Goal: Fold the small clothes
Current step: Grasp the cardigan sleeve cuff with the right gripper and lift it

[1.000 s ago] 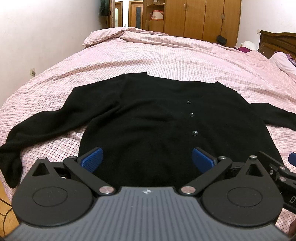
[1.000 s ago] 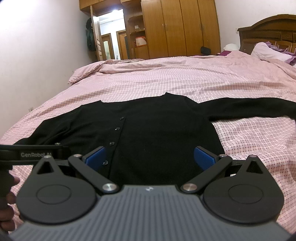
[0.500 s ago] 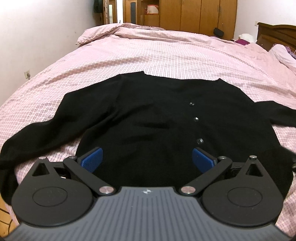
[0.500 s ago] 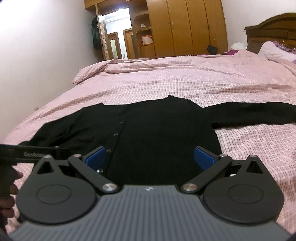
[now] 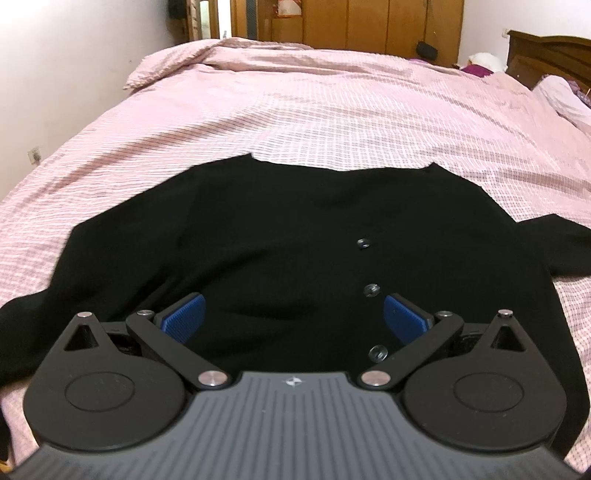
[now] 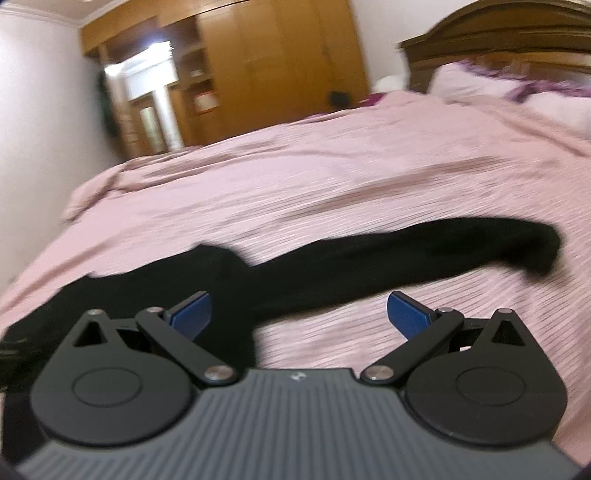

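A black buttoned cardigan (image 5: 280, 236) lies flat on the pink checked bed cover, front up, its row of buttons (image 5: 371, 289) running toward me. My left gripper (image 5: 293, 319) hovers open low over the cardigan's near body, nothing between its blue pads. In the blurred right wrist view the cardigan's right sleeve (image 6: 424, 254) stretches out to the right across the cover. My right gripper (image 6: 299, 314) is open above the spot where that sleeve meets the body; the sleeve's cuff (image 6: 535, 247) lies further right.
The pink bed cover (image 5: 351, 110) spreads far ahead. A wooden wardrobe (image 5: 369, 22) stands at the back, a dark headboard (image 6: 498, 40) and pillows (image 6: 480, 85) to the right, a white wall (image 5: 74, 55) to the left.
The left gripper has moved forward and lower over the cardigan. The right gripper has swung quickly to the right, from the body toward the right sleeve; its view is now blurred.
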